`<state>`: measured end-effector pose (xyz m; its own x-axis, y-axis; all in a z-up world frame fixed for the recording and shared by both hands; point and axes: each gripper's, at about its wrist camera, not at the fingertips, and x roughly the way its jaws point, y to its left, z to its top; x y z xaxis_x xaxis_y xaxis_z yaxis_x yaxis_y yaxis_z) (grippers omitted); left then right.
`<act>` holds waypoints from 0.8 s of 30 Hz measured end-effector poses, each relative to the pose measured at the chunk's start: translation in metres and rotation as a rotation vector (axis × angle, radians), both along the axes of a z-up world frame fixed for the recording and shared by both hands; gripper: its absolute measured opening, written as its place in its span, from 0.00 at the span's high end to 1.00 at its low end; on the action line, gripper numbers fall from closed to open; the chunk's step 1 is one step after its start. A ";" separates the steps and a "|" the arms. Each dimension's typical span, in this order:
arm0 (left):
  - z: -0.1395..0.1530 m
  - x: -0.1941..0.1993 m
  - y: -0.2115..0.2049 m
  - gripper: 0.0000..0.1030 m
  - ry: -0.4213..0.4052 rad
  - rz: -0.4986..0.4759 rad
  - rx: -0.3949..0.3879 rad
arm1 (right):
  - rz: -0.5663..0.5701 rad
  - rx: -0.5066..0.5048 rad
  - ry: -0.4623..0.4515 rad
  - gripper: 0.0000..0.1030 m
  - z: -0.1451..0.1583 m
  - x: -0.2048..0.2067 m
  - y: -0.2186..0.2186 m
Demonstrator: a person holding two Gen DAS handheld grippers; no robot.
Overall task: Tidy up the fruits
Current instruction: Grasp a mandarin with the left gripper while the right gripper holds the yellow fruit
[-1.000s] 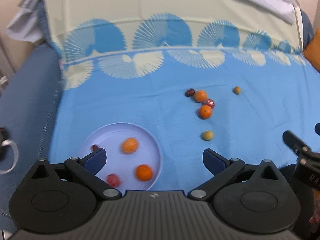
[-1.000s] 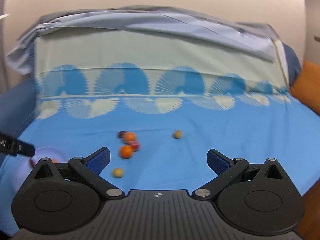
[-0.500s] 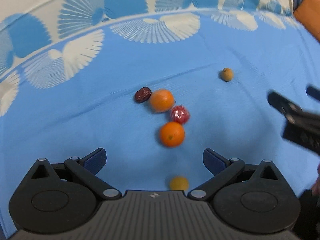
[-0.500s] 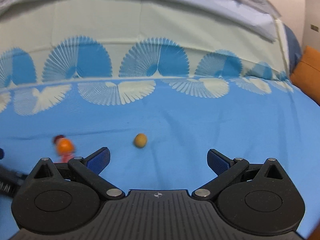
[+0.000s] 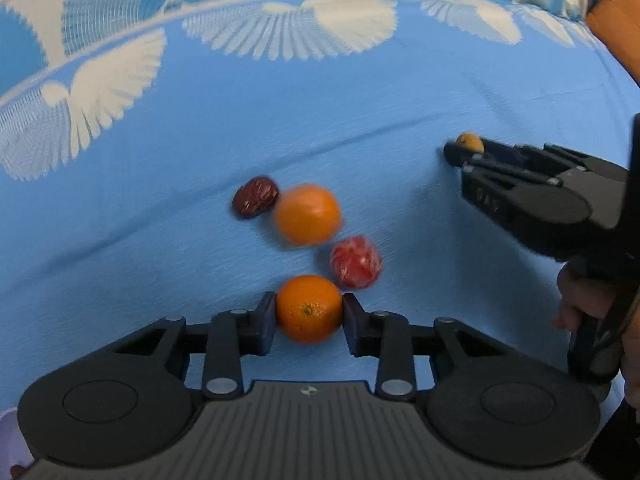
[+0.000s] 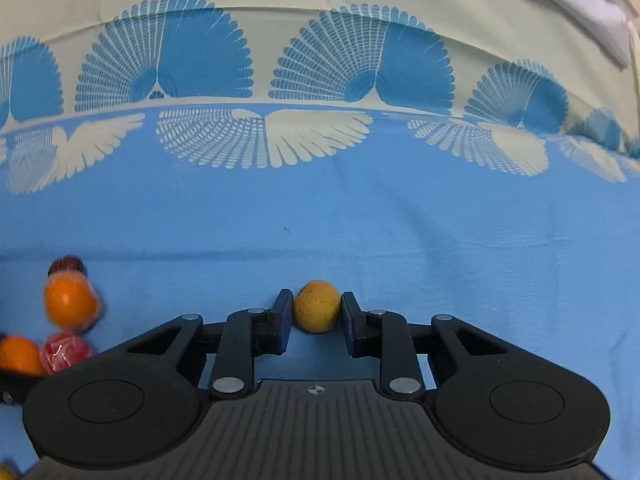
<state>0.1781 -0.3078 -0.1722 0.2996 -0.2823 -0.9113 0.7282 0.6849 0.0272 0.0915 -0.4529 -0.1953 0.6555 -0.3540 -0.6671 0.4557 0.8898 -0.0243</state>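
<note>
My left gripper (image 5: 309, 316) is shut on an orange (image 5: 309, 307) low over the blue cloth. Just beyond it lie a red wrapped fruit (image 5: 356, 262), a second orange (image 5: 307, 214) and a dark red date (image 5: 255, 197). My right gripper (image 6: 316, 314) is shut on a small yellow fruit (image 6: 317, 305) on the cloth; this gripper also shows in the left wrist view (image 5: 472, 152) at the right, around the same fruit (image 5: 470, 141). In the right wrist view the other fruits sit at the far left: an orange (image 6: 70, 304), the red fruit (image 6: 64, 352), the date (image 6: 66, 266).
The blue cloth (image 6: 440, 248) with white and blue fan patterns covers a bed-like surface. A sliver of the pale purple plate (image 5: 10, 436) shows at the bottom left of the left wrist view. An orange cushion (image 5: 616, 12) lies at the far right.
Both grippers moved forward and down and closed: the left on the near orange, the right on the small yellow fruit. The plate has slid almost out of the left view.
</note>
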 end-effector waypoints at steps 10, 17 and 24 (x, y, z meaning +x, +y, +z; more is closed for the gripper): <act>0.065 -0.050 0.061 0.64 0.023 0.024 -0.072 | -0.086 0.091 -0.113 0.74 0.086 -0.116 0.062; 0.121 -0.090 0.141 0.64 0.006 0.135 -0.088 | 0.052 0.104 -0.210 0.74 0.150 -0.185 0.139; 0.152 -0.128 0.214 0.64 0.024 0.207 -0.104 | 0.190 0.130 -0.253 0.74 0.188 -0.230 0.210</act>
